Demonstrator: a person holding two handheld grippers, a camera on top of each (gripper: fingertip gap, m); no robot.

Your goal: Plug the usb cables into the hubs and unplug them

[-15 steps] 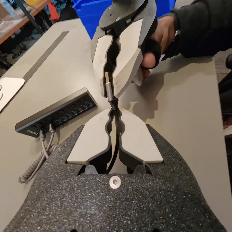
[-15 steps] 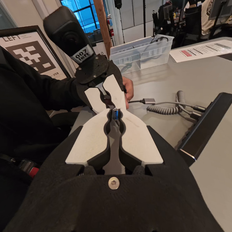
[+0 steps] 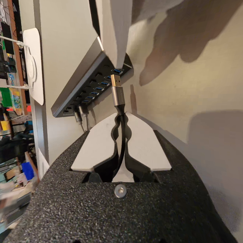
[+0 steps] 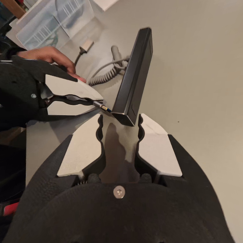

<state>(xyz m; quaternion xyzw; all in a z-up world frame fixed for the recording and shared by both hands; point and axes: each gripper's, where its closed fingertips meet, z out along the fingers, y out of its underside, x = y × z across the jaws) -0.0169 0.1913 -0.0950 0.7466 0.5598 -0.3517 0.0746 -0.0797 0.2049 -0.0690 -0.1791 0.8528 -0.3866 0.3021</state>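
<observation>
The left gripper has its jaws closed on the black braided cable, just behind the USB plug. The plug projects straight ahead of the jaw tips, its long axis in line with the jaws and its gold shell leading.

The hub lies on the desk directly ahead of the plug. Its port face is turned toward the left jaws, and the row of blue ports runs ahead-right to near-left. The plug tip stands just short of the end ports, apart from them; insertion has not begun.

The right gripper is empty, jaws spread wide. The near end of the hub sits between and just ahead of its tips, with no visible contact. The hub's long axis runs away from these jaws.

Judgement: the left gripper drives the insertion. The plug axis must stay square to the port face. The right jaws are placed to close across the hub end and brace it.
</observation>
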